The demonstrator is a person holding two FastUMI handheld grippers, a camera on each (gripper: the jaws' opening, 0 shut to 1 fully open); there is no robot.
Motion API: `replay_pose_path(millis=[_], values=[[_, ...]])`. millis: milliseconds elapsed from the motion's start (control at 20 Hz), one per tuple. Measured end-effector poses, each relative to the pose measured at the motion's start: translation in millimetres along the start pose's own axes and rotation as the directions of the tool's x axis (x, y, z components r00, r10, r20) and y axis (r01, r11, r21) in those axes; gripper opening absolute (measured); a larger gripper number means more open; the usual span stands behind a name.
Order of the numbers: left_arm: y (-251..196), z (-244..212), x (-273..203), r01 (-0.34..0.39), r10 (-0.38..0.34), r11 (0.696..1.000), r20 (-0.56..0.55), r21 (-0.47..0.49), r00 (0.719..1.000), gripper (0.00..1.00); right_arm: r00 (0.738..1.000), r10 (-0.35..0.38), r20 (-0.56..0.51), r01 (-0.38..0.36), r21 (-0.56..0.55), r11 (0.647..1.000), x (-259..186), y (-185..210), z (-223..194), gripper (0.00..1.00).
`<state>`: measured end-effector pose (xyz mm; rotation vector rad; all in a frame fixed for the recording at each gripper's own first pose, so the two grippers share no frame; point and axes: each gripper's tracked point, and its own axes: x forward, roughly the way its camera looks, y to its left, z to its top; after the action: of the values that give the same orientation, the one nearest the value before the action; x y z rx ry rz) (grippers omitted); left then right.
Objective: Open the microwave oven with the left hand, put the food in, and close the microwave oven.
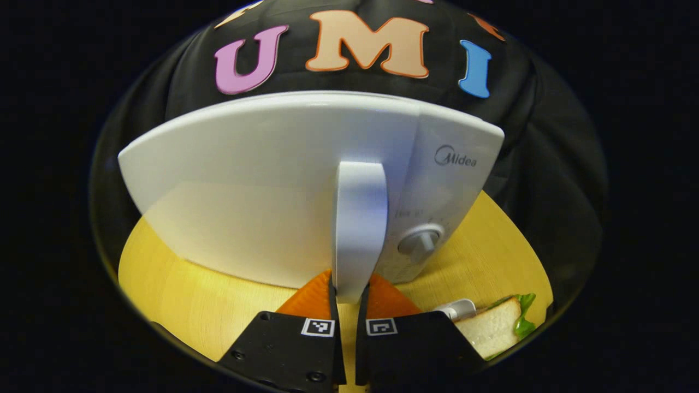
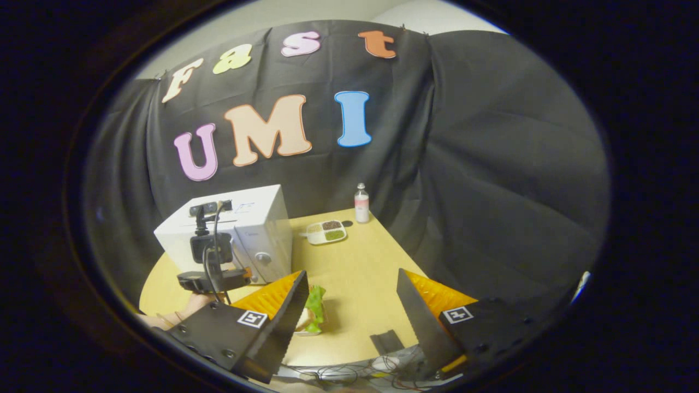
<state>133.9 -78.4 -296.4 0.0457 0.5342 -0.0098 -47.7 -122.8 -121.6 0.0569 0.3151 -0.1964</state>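
Observation:
The white microwave (image 1: 273,185) stands close in front of me in the left gripper view, its door closed. My left gripper (image 1: 349,297) is shut on the lower end of the upright door handle (image 1: 357,218), one finger on each side. A sandwich with lettuce (image 1: 494,327) lies on a white plate (image 1: 458,307) at the lower right. In the right gripper view, my right gripper (image 2: 352,311) stands open above the table, holding nothing. The sandwich (image 2: 314,311) peeks out beside its left finger. Farther off, the left gripper (image 2: 213,273) sits at the microwave (image 2: 256,229) front.
The yellow wooden table (image 2: 360,273) carries a white compartment tray (image 2: 326,232) and a small bottle (image 2: 361,203) behind the microwave's right side. Cables (image 2: 338,374) lie at the near edge. A timer knob (image 1: 419,243) sits right of the handle.

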Motion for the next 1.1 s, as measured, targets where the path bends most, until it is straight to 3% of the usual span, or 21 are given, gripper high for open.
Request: replay_pose_path(millis=[100, 200, 250, 450, 500, 550, 750, 800, 850, 1050, 1100], values=[[4.9, -9.1, -17.1, 0.011, -0.014, 0.999, 0.053, 0.052, 0.998, 0.07, 1.0, 0.007, -0.014, -0.007, 0.009, 1.0, 4.0, 0.6, -3.6, 0.92], [10.9, -21.9, -34.4, 0.01, -0.012, 0.999, 0.043, 0.051, 0.999, 0.07, 0.999, 0.027, -0.033, -0.027, 0.007, 1.0, 8.0, 4.1, -6.8, 0.92], [13.2, -27.7, -40.5, 0.017, -0.019, 0.999, 0.03, 0.052, 0.999, 0.09, 0.999, 0.039, -0.034, -0.039, -0.003, 0.999, 8.0, 6.4, -8.4, 1.0], [22.6, -41.3, -60.3, 0.029, -0.03, 0.997, 0.012, 0.072, 0.999, 0.15, 0.996, 0.072, -0.052, -0.074, -0.044, 0.996, 10.8, 12.0, -15.4, 1.0], [25.6, -43.6, -64.0, 0.024, -0.025, 0.998, 0.01, 0.066, 1.0, 0.18, 0.995, 0.084, -0.06, -0.086, -0.039, 0.996, 10.8, 15.2, -17.5, 1.0], [28.8, -47.1, -69.0, 0.019, -0.019, 0.998, 0.003, 0.053, 1.0, 0.19, 0.993, 0.097, -0.07, -0.099, -0.031, 0.995, 11.1, 18.7, -20.1, 0.93], [43.9, -52.3, -83.2, 0.008, -0.008, 1.0, -0.014, -0.012, 1.0, 0.28, 0.986, 0.131, -0.099, -0.133, -0.015, 0.991, 14.4, 28.9, -30.5, 0.92], [46.9, -55.0, -88.4, 0.009, -0.009, 1.0, -0.026, -0.022, 1.0, 0.4, 0.985, 0.135, -0.106, -0.138, -0.015, 0.99, 16.2, 29.9, -32.2, 0.92], [49.4, -58.8, -92.0, 0.009, -0.009, 1.0, -0.036, -0.026, 0.999, 0.44, 0.983, 0.141, -0.116, -0.144, -0.014, 0.99, 17.7, 31.4, -35.2, 0.92], [73.4, -63.2, -111.3, -0.047, 0.046, 0.998, -0.031, -0.029, 0.998, 0.51, 0.972, 0.168, -0.165, -0.172, -0.006, 0.985, 27.0, 35.1, -48.0, 0.93], [81.1, -63.4, -116.7, -0.064, 0.063, 0.997, -0.029, -0.04, 0.998, 0.64, 0.968, 0.176, -0.18, -0.179, 0.0, 0.984, 30.6, 36.4, -51.2, 1.0]])
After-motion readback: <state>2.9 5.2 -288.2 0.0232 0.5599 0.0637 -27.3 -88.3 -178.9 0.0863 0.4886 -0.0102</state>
